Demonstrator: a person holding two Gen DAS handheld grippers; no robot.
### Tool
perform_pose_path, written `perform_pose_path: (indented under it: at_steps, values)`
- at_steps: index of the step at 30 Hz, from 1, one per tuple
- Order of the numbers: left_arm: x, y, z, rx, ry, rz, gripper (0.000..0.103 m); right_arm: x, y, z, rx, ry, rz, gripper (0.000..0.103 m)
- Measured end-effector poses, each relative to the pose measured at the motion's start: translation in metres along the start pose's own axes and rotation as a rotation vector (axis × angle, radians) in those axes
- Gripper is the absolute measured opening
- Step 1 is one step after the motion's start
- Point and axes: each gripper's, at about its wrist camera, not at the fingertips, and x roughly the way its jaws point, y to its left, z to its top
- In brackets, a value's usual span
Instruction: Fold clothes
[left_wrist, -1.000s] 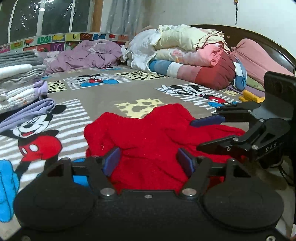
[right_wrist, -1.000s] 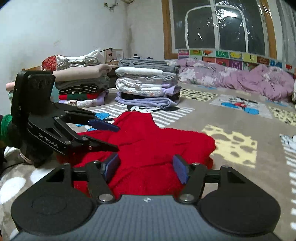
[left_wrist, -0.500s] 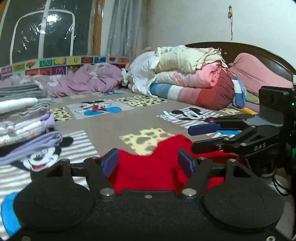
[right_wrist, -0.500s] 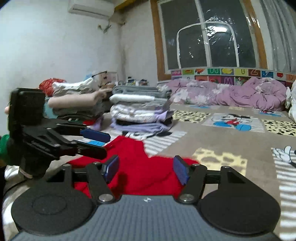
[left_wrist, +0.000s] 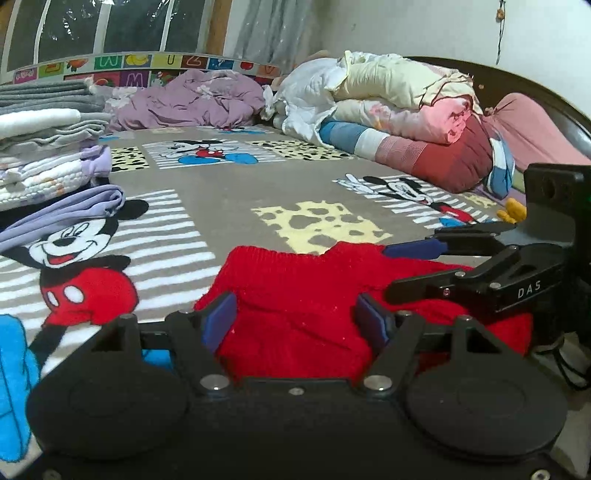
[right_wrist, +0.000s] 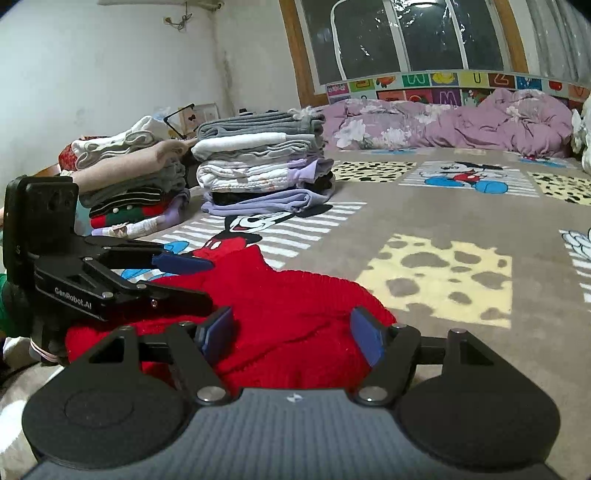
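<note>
Bedroom light falls on a wide bed covered by a brown cartoon-mouse blanket (left_wrist: 229, 192), with a headboard, rolled quilts (left_wrist: 388, 107) and a rumpled purple sheet (right_wrist: 480, 118) along its far edge under the window. Two stacks of folded clothes (right_wrist: 258, 162) stand toward the bed's far left corner.

At the near edge of the bed, just in front of both cameras, lies the red knitted sweater (left_wrist: 306, 291), spread in a loose, partly bunched heap with one ridge raised along its far side. The left gripper (left_wrist: 295, 321) hangs over its left part with jaws spread and only cloth showing behind them, not pinched. The right gripper (right_wrist: 291, 332) sits over the right part; its jaws have just been opening and stand spread as well, the knit lying between the blue pads without being pressed.

Judging by the thick ribbed knit, the sweater should be soft, limp and fairly light, with no stiffness to hold a shape; it will sag and stretch if lifted by one point. Its fuzzy surface ought to grip the pads well. Good holds look like the hem or shoulder edges, one for each gripper, pinching a single layer near a corner so the panel can be drawn flat on the blanket.
</note>
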Motion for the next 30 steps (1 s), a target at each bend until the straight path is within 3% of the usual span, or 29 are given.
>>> perform_pose_path:
  at_steps: [8, 13, 18, 27, 30]
  values:
    - [-0.001, -0.005, -0.002, 0.017, 0.002, 0.03, 0.071, -0.002, 0.007, 0.002, -0.029, 0.005, -0.029, 0.07]
    - [-0.02, -0.005, 0.003, -0.049, -0.053, 0.038, 0.078, -0.018, 0.017, 0.002, -0.063, -0.052, -0.078, 0.07]
    - [-0.038, -0.005, 0.006, -0.124, -0.08, 0.052, 0.08, -0.047, 0.007, -0.001, 0.097, -0.105, -0.082, 0.072]
    - [-0.065, 0.003, -0.008, -0.473, -0.06, 0.063, 0.083, -0.067, -0.015, -0.024, 0.516, -0.159, -0.03, 0.081]
    - [-0.068, 0.008, -0.023, -0.655, -0.024, 0.033, 0.084, -0.066, -0.02, -0.032, 0.612, -0.14, -0.019, 0.084]
